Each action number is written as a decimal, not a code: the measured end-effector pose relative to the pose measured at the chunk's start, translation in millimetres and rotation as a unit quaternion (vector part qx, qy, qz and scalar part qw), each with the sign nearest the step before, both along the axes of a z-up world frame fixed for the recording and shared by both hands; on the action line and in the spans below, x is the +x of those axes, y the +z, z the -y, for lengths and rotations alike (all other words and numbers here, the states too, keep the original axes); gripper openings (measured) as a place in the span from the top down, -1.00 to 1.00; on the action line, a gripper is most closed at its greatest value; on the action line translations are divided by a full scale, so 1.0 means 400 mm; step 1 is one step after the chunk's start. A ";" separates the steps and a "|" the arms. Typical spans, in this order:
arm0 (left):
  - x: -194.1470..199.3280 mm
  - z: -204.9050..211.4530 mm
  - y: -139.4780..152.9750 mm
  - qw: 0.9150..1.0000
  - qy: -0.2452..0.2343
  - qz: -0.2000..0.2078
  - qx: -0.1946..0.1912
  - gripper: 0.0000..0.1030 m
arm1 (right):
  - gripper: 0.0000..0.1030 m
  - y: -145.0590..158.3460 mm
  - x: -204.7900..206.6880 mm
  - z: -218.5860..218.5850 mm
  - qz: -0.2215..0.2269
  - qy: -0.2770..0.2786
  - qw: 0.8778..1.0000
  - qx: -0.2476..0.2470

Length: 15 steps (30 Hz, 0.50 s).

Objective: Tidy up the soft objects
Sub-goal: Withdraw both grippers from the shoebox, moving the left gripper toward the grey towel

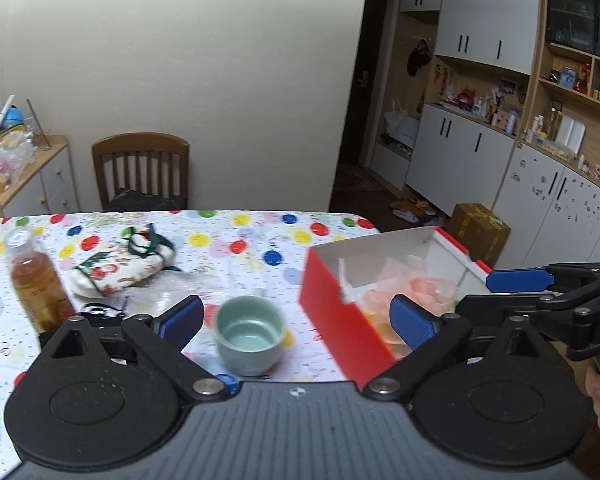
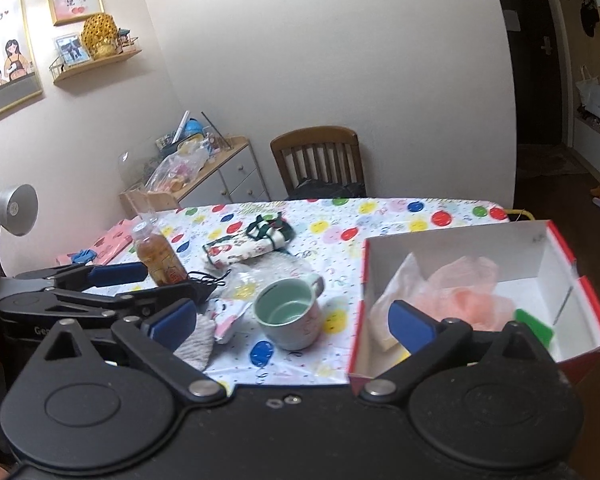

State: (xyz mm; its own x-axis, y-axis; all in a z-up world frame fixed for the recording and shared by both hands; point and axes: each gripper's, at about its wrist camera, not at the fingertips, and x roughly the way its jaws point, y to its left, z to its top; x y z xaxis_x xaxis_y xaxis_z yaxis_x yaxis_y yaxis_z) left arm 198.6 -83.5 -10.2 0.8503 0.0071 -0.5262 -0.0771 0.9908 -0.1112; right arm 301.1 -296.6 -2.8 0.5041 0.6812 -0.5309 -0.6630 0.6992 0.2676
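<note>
Both claws hang spread above the near edge of the table [image 2: 380,216], nothing between their blue pads. Left gripper [image 1: 296,318] frames the celadon mug [image 1: 250,334] between its fingers; the right gripper [image 2: 292,322] sits just to the mug's right, one finger over the mug's near left side, the other over the red box [image 2: 564,256].

Soft things lie in two places relative to the mug. Right of it, inside the white-lined red box, rest a pink plastic bag [image 2: 464,276] and a clear bag [image 2: 396,292], with a green scrap [image 2: 534,326] near the box's near right corner. Beyond the mug to the left lies a rolled floral cloth pouch [image 2: 248,246] with dark green ties. Just left of the mug are a crumpled clear wrapper [image 2: 252,284], a small printed packet [image 2: 230,316] and a grey cloth [image 2: 198,344], the cloth partly under the right gripper's left finger. A black cord [image 2: 206,280] sits farther left, beside a tea bottle [image 2: 158,254].

Past the mug at the table's far side stands a wooden chair [image 2: 320,160]. The table wears a balloon-print cover.
</note>
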 end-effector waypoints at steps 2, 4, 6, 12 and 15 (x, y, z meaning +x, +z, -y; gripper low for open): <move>-0.012 -0.035 -0.009 1.000 0.005 0.002 -0.001 -0.99 | -0.99 -0.004 -0.010 -0.027 -0.002 0.001 1.000 -0.003; -0.029 -0.071 -0.023 1.000 0.008 0.003 -0.004 -0.99 | -0.99 -0.008 -0.017 -0.055 -0.005 0.003 1.000 -0.007; -0.045 -0.104 -0.038 1.000 0.015 0.007 -0.006 -0.99 | -0.99 -0.015 -0.022 -0.083 -0.009 0.004 1.000 -0.012; -0.079 -0.188 -0.097 0.999 0.037 -0.004 -0.002 -0.99 | -0.99 -0.035 -0.028 -0.173 -0.019 0.010 0.999 -0.029; -0.091 -0.225 -0.132 0.999 0.047 -0.012 -0.012 -0.99 | -0.99 -0.047 -0.027 -0.223 -0.023 0.015 0.999 -0.038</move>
State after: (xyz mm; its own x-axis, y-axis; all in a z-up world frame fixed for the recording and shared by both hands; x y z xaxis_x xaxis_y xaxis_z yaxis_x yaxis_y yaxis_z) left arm 162.2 6.4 -62.9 0.8336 0.0736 -0.5475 -0.1726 0.9762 -0.1315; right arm 290.5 -207.3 -21.6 0.4580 0.6526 -0.6036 -0.6729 0.6982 0.2442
